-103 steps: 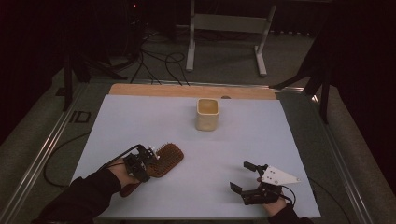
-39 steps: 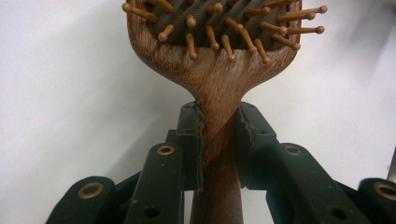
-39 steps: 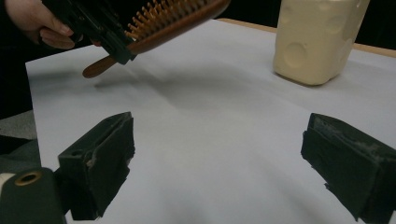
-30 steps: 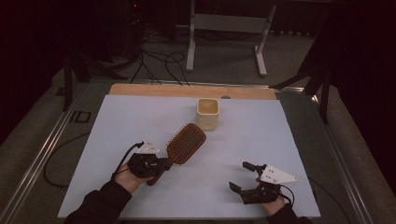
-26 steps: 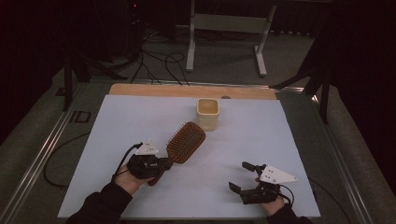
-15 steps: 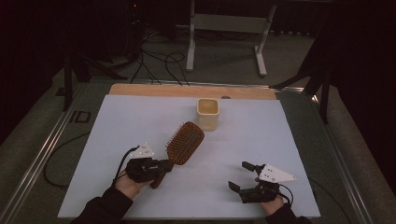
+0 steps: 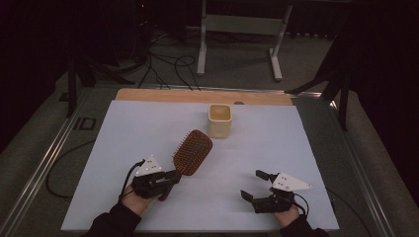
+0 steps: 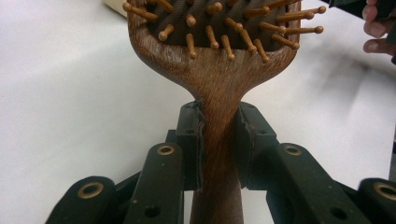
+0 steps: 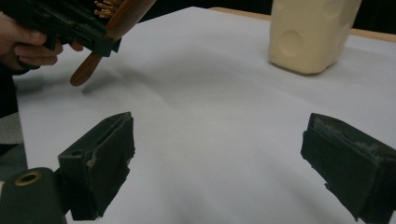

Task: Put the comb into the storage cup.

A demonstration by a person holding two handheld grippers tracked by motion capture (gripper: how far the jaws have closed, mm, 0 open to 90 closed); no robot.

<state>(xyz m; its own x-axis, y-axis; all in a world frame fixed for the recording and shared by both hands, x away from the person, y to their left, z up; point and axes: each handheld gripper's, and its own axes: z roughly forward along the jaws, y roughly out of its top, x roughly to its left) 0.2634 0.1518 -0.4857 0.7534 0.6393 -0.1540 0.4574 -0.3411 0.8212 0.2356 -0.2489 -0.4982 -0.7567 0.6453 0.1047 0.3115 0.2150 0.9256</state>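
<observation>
Left tongs (image 7: 170,178) pinching the hairbrush (image 7: 192,152) handle, right tongs (image 7: 254,185) spread, I keep it level nearing the cup (image 7: 219,120).

High view overhead facing forward, both tongs views close and low, sharing hairbrush (image 8: 219,70).

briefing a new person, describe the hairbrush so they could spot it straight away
Start at the white table sheet and find the cream cup near its far edge. Just in front and left of the cup is the hairbrush, a brown wooden paddle with peg bristles, gripped by its handle in the left gripper. It is the only dark wooden item, and the only thing held.
</observation>
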